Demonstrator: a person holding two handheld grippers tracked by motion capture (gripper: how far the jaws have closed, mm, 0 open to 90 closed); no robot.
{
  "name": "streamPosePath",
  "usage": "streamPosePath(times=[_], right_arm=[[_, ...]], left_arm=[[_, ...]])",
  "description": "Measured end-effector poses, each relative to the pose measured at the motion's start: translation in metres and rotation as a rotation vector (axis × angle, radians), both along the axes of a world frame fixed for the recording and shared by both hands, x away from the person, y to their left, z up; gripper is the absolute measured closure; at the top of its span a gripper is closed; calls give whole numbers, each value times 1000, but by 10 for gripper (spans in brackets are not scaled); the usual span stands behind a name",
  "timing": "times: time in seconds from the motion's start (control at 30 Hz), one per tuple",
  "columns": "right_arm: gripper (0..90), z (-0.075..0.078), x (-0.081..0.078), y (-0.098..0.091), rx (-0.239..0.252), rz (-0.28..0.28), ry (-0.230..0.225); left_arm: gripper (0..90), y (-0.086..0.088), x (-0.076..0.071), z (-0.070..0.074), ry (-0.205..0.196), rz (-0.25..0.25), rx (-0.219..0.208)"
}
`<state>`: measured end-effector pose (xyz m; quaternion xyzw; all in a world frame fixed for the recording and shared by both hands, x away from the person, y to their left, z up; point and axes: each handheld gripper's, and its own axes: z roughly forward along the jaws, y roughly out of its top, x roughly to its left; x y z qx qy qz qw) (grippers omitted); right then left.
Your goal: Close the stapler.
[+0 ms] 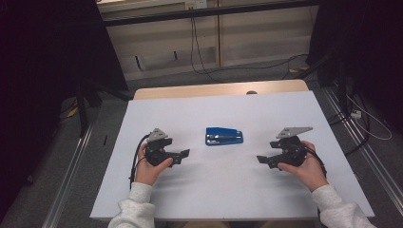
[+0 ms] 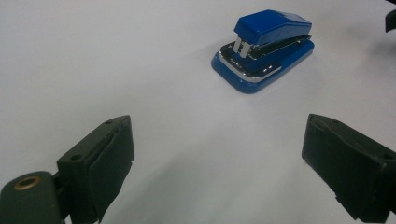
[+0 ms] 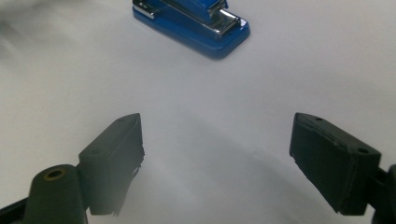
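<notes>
Both the left claw (image 1: 183, 156) and the right claw (image 1: 263, 160) stand released with nothing between their jaws, low over the white surface (image 1: 214, 190), each pointing inward at the blue stapler (image 1: 224, 136) lying between them, slightly farther back.

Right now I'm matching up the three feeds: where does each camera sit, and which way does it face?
High view: above the person's side, looking forward and down on the white table; both hands, left gripper and right gripper show.
Left gripper view: rides that gripper, looks between its open jaws toward the blue stapler.
Right gripper view: same, from the opposite side.
All three share the stapler.
</notes>
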<state>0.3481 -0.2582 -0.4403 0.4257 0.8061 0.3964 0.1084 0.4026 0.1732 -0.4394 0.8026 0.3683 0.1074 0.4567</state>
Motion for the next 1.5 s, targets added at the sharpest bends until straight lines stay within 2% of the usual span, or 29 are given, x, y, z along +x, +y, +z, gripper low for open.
streamPosePath(times=[0.2,0.3,0.4,0.5,0.7,0.83,1.0,1.2,1.5], right_arm=[[161,-2,-12,0,-22,29,5],[155,-2,-17,-2,-19,31,3],[152,0,-22,-4,-21,31,-3],[152,0,-27,-7,-18,23,-6],[151,0,-36,-11,-15,26,-3],[151,-1,-37,-13,-25,20,-7],[151,-1,-41,-15,-26,19,-3],[150,1,-46,-19,-24,11,-13],[151,0,-50,-21,-30,18,-3]], left_arm=[[90,18,-10,6,-16,60,-13],[89,24,-15,6,-10,63,-18],[88,29,-19,7,-20,73,-2],[88,34,-22,8,-24,82,-10],[89,41,-28,8,-30,88,25],[89,48,-33,8,-28,90,18],[93,59,-40,11,-30,104,-18],[93,70,-46,9,-25,118,-16],[93,85,-59,6,-27,122,4]])
